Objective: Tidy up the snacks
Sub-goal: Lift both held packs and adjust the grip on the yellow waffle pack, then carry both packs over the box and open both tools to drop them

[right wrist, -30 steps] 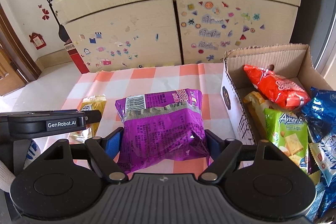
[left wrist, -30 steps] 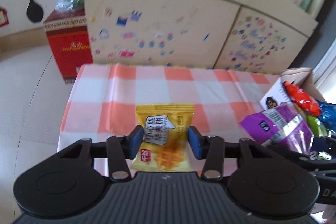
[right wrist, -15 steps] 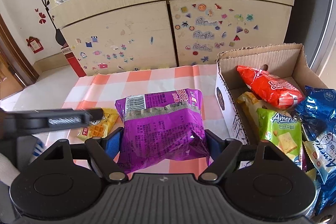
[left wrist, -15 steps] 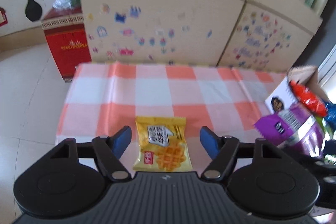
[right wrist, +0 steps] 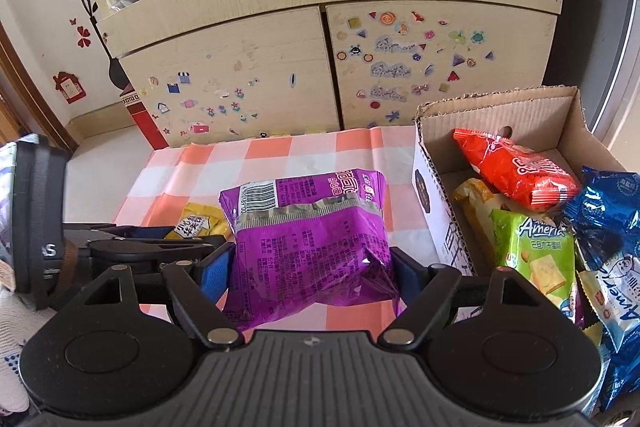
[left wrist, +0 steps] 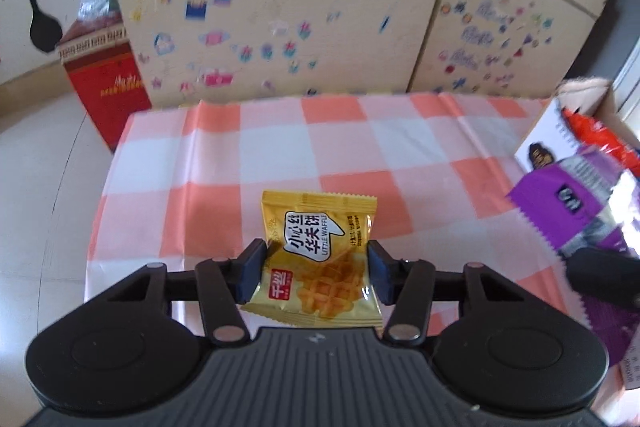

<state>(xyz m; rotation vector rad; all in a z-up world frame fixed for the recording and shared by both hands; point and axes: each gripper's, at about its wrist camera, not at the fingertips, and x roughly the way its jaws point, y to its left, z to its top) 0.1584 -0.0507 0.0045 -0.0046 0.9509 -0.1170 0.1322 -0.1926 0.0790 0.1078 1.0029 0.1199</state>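
On the checked tablecloth [left wrist: 280,147], two packets are gripped.
Closing left gripper [left wrist: 316,273] pinches yellow waffle packet [left wrist: 320,259]; right gripper [right wrist: 310,267] clamps purple packet [right wrist: 308,239]; cardboard box [right wrist: 496,111], at two o'clock, is fully seen only rightward.

The left gripper [left wrist: 316,269] points steeply down toward the near edge of the table, its 2 blue pads [left wrist: 253,269] pressed against the sides of a yellow waffle packet [left wrist: 320,263]; its jaws have just been closing on that packet. The right gripper [right wrist: 310,267] also tilts steeply down, level and unrolled, with its 2 blue pads [right wrist: 214,269] clamped on the sides of a purple snack bag [right wrist: 308,243]. In the right wrist view the left gripper's black body sits low at the left, just beside the right one.
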